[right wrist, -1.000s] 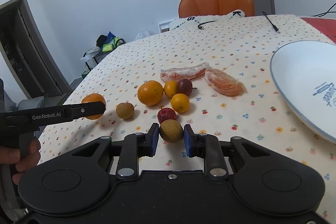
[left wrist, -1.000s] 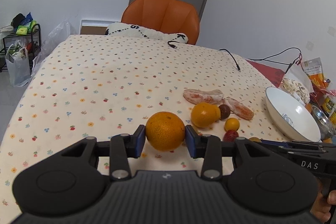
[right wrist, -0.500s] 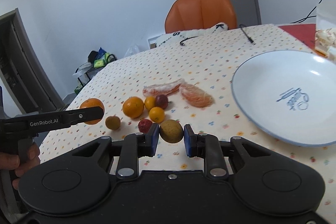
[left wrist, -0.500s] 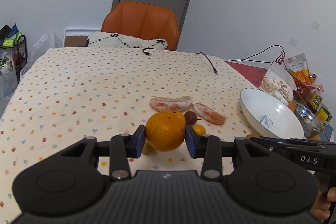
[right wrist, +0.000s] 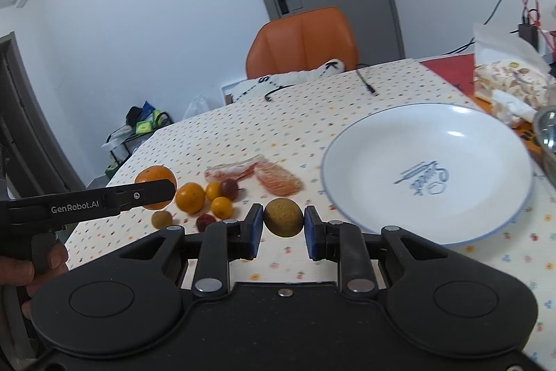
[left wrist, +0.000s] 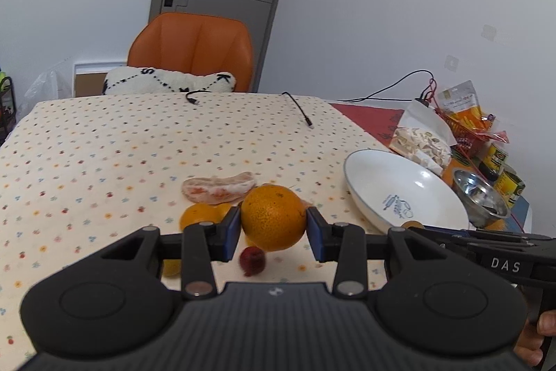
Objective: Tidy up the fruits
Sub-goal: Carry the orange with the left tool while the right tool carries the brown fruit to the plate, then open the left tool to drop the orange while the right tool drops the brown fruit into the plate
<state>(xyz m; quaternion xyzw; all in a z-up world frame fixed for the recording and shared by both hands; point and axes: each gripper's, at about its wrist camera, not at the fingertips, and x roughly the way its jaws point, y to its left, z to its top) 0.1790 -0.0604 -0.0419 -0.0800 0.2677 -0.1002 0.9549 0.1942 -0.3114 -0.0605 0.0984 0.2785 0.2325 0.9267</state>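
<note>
From your left wrist, the round white ceramic plate [left wrist: 427, 183] sits bare and nearer than before while your left gripper [left wrist: 274, 229] clamps the big orange [left wrist: 274, 217] above the table, and from your right, your right gripper [right wrist: 283, 227] pinches the small brown-green fruit [right wrist: 283, 216] beside that plate, now larger.

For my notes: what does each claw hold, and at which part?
Left claw grips a large orange at its two sides. Right claw grips a brownish-green round fruit at its sides.
</note>
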